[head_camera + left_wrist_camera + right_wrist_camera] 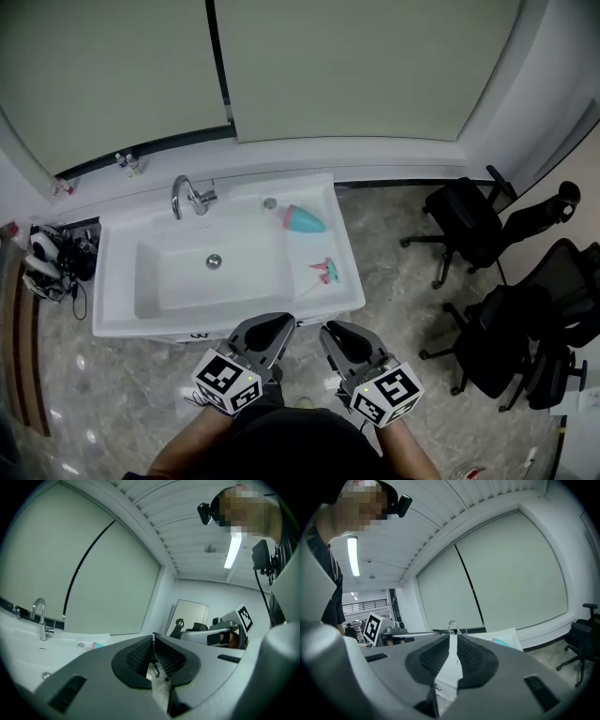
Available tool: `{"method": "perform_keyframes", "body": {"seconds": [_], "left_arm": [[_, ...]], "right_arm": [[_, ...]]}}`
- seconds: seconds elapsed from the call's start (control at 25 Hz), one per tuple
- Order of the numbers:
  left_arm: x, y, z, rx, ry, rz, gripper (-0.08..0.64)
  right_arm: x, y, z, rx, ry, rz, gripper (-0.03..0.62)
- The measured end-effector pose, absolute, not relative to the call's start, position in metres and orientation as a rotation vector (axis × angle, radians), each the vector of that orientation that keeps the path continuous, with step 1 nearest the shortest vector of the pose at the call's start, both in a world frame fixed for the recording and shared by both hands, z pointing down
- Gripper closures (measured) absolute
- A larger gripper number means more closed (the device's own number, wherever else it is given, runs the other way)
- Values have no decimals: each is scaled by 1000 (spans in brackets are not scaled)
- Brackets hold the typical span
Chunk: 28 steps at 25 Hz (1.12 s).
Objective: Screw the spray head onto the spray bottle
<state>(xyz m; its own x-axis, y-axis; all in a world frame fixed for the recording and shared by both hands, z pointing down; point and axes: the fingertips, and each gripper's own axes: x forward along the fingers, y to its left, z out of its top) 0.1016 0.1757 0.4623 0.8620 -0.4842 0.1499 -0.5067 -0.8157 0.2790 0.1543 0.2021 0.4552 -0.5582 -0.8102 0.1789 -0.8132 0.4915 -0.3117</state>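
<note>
Grippers first: the person holds both low and close together at the near edge of the white sink (192, 325), pointing across it. The left gripper (278, 322) has its fingers pressed fully together, the ribbed pads meeting along one line with nothing caught between them. The right gripper (334, 328) has its fingers a thin slit apart. Only a sliver of the sink and the faucet (190, 197) shows through that slit, and nothing sits in it. Each gripper carries its marker cube at the back, near the person's wrists.

The teal spray bottle (304, 219) lies on its side on the flat ledge to the right of the basin. It is well ahead of both sets of fingertips and roughly in line with the gap between the two grippers. The spray head (325, 272), pink and teal, lies apart from the bottle on the same ledge, nearer the front edge. It is a little way ahead of the right fingers and closest to them; neither gripper touches it.

The faucet stands beyond the left fingers and off to their left, at the back of the basin. Away to the right of the right fingers, black office chairs (469, 230) stand on the marbled floor (394, 272). Beyond the sink hang pale window blinds (356, 66).
</note>
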Motion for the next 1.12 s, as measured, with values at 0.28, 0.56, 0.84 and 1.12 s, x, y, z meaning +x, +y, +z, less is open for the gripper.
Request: {"method": "perform_keyframes", "body": {"seconds": [0.28, 0.56, 0.84, 1.12], "left_arm": [[97, 51, 482, 2736, -582, 164, 555], [120, -46, 521, 2758, -519, 282, 552], [158, -112, 581, 2805, -532, 520, 472], [193, -181, 648, 2906, -510, 700, 372]], "right_arm": [[152, 92, 475, 1620, -2559, 668, 566], [168, 31, 513, 1694, -2433, 803, 567], [208, -15, 553, 1607, -2421, 931, 566], [242, -47, 597, 1535, -2413, 1091, 566]]}}
